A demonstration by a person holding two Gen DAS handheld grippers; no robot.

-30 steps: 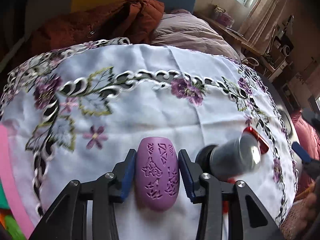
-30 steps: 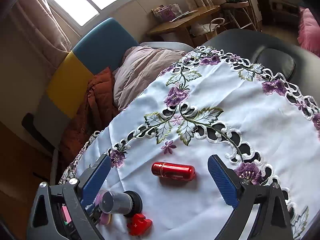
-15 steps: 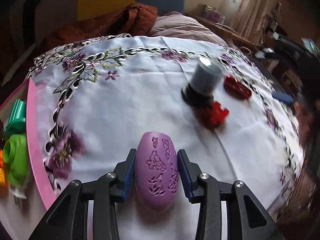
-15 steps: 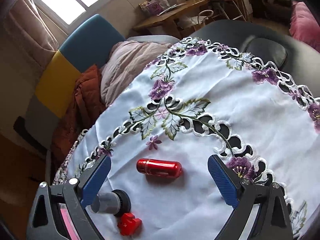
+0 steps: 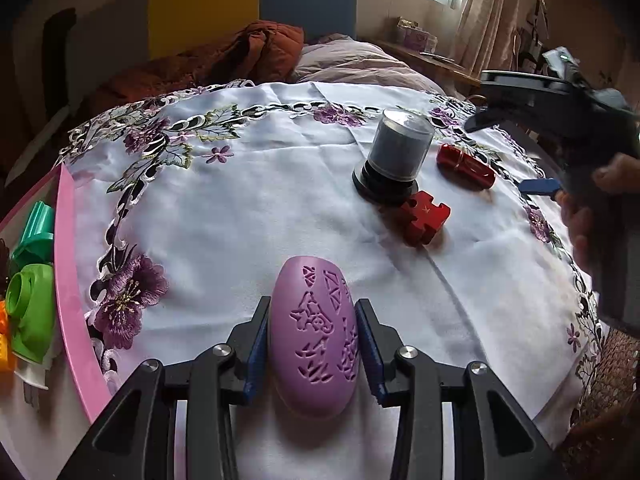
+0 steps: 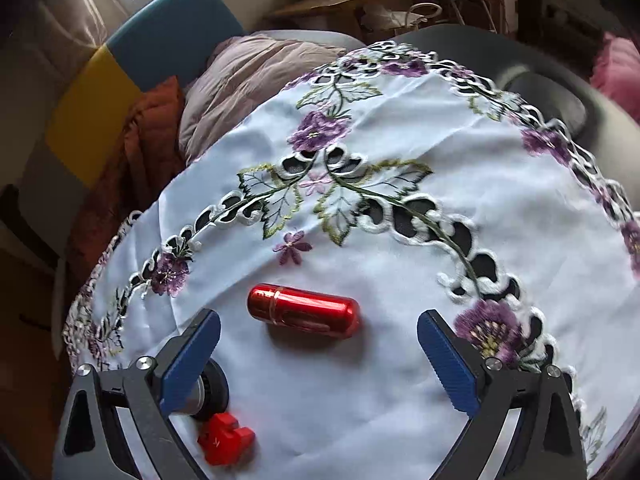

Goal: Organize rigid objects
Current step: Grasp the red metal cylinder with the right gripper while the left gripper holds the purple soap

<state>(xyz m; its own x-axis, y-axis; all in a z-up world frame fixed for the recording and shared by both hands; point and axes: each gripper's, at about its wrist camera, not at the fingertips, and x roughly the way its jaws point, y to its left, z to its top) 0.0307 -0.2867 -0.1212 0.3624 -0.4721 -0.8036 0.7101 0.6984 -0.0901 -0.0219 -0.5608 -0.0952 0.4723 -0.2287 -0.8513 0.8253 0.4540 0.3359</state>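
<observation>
Purple oval case [image 5: 313, 336], cut with small patterned openings, sits clamped between the blue pads of the left gripper [image 5: 312, 342], whose jaws stand narrow against its two long sides, above the white embroidered tablecloth [image 5: 240, 216]. Just left of that, a pink tray edge [image 5: 74, 292] runs along the cloth, with green plastic pieces [image 5: 30, 308] lying beyond it at the frame's border. Farther out on the cloth lies a red jigsaw-shaped block [image 5: 424, 216], touching or nearly touching the black base of a clear-domed spindle case [image 5: 394, 156] that stands upright. Just right of the spindle case a glossy red capsule [image 5: 464, 166] lies on its side.

In the right wrist view, the right gripper [image 6: 318, 354] has its jaws spread wide with nothing between the pads; the red capsule [image 6: 304, 310] lies on the cloth just ahead of the gap, crosswise to the fingers. The red block [image 6: 226, 438] and the spindle base [image 6: 212, 388] show behind the left-hand finger. A person's hand [image 5: 588, 216] grips that tool at the right of the left view. Beyond the table, rust and mauve bedding [image 5: 256, 52] is heaped against a yellow and blue headboard [image 5: 256, 4].
</observation>
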